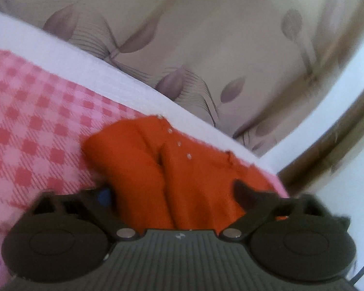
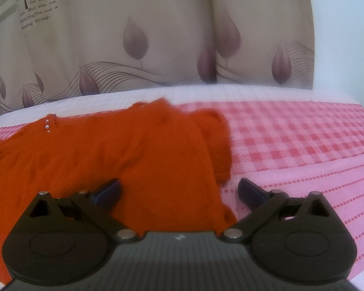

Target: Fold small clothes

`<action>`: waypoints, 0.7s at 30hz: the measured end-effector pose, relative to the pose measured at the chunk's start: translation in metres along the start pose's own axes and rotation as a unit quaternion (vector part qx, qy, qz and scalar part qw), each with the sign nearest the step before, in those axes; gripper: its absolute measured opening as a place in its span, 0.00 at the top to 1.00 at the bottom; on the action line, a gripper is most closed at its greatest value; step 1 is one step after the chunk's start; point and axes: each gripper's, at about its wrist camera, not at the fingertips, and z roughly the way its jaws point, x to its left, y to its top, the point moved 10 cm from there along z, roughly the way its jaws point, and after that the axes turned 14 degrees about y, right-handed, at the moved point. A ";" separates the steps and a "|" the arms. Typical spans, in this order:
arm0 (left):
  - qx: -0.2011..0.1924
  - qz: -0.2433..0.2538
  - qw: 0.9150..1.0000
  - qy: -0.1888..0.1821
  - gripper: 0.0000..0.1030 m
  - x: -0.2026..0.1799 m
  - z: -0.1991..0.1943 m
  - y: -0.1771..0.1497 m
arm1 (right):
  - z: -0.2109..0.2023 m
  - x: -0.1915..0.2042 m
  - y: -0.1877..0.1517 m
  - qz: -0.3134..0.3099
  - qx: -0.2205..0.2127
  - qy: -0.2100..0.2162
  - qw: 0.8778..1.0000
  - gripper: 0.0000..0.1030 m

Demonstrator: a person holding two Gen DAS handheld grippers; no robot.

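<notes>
R gripper (image 2: pixel 179 189), jaws spread wide, is straddling orange top's (image 2: pixel 143 150) edge at frame centre w/o grasping; L gripper (image 1: pixel 172 191) also spread over it — pinch hem squarely before folding.

1. The orange garment (image 2: pixel 157 150) is a matt, fuzzy knit.
2. The pink checked cloth (image 2: pixel 303 140) looks woven and matt.
3. The right gripper (image 2: pixel 179 190) is matt black plastic with shiny metal pins.

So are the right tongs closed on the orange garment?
No, the right tongs stand wide open, with the orange garment lying between and under the spread fingers on the pink checked cloth.
</notes>
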 end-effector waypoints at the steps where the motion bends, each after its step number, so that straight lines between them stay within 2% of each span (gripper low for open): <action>1: 0.009 -0.007 1.000 0.002 0.68 0.003 0.005 -0.002 | 0.000 0.000 0.000 0.000 0.000 0.000 1.000 0.00; 2: 0.022 -0.021 1.000 0.001 0.73 0.007 0.009 -0.004 | 0.000 0.000 0.000 0.001 -0.001 -0.001 1.000 0.00; 3: 0.025 -0.028 0.999 -0.006 0.73 0.008 0.009 -0.005 | -0.001 0.000 0.000 0.001 -0.001 -0.002 1.000 0.00; 5: 0.027 -0.009 1.000 -0.007 0.71 0.002 0.008 -0.008 | -0.001 0.000 0.000 0.001 -0.001 -0.003 1.000 0.00; 7: 0.020 0.011 1.000 -0.013 0.43 -0.006 0.009 -0.008 | -0.001 0.000 0.000 0.001 -0.002 -0.003 1.000 0.00; 9: 0.018 0.035 0.999 -0.033 0.24 -0.016 0.006 -0.010 | -0.001 0.000 0.000 0.001 -0.002 -0.004 1.000 0.00; 11: 0.013 0.064 0.997 -0.029 0.19 -0.025 0.007 -0.014 | -0.001 0.000 0.000 0.001 -0.002 -0.005 1.000 0.00; 12: 0.010 0.073 0.997 -0.023 0.20 -0.027 0.008 -0.015 | -0.001 0.000 0.000 0.001 -0.002 -0.005 1.000 0.00; 14: 0.002 0.076 0.997 -0.003 0.31 -0.028 0.010 -0.015 | -0.001 0.000 0.000 0.000 -0.001 -0.006 1.000 0.00; 15: -0.003 0.074 0.997 0.020 0.58 -0.024 0.011 -0.015 | -0.001 0.000 0.000 0.001 -0.002 -0.006 1.000 0.00; 16: -0.003 0.071 0.997 0.038 0.76 -0.021 0.013 -0.015 | -0.001 0.000 0.000 0.002 -0.001 -0.006 1.000 0.00; 18: -0.007 0.068 0.997 0.048 0.76 -0.020 0.013 -0.016 | -0.001 0.000 0.000 0.001 -0.001 -0.007 1.000 0.00; 21: -0.031 0.107 0.990 0.083 0.76 -0.028 0.012 -0.019 | -0.001 0.000 0.000 0.001 0.000 -0.008 1.000 0.00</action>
